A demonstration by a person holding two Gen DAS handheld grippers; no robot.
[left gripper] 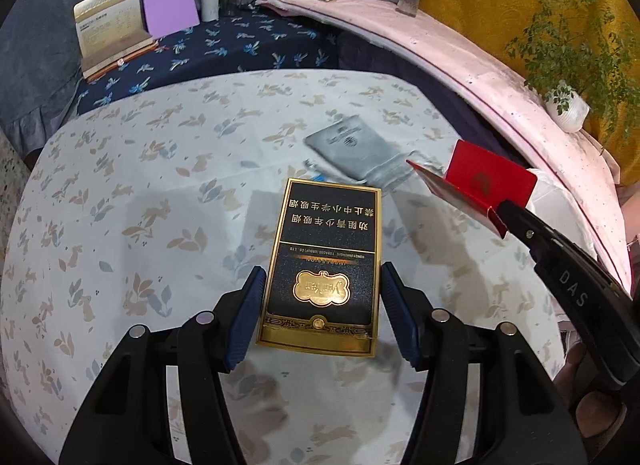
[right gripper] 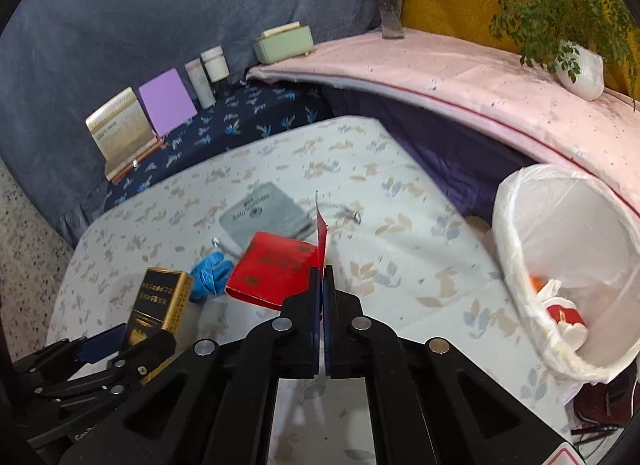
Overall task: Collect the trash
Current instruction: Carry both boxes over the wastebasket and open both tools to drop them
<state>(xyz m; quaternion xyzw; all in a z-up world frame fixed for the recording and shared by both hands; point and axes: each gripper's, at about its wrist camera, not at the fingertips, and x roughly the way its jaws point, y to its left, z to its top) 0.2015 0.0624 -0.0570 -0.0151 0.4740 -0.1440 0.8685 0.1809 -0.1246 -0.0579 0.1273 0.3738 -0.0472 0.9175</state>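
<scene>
My left gripper [left gripper: 322, 285] is shut on a black and gold cigarette box [left gripper: 320, 265], held above the floral tablecloth; the box also shows in the right wrist view [right gripper: 160, 305]. My right gripper [right gripper: 323, 277] is shut on the flap of a red flattened carton [right gripper: 276, 269], which shows in the left wrist view [left gripper: 480, 185] lifted off the table. A white-lined trash bin [right gripper: 560, 265] with some trash inside stands at the table's right edge. A grey pouch [right gripper: 264, 213] and a blue crumpled glove [right gripper: 210, 273] lie on the table.
A pink-covered ledge [right gripper: 460, 77] runs behind the table with a potted plant [right gripper: 576, 65] and a flower vase [right gripper: 390, 13]. On a dark blue cloth stand a calendar [right gripper: 120, 133], a purple card [right gripper: 166, 103], white jars [right gripper: 208, 73] and a green box [right gripper: 284, 43].
</scene>
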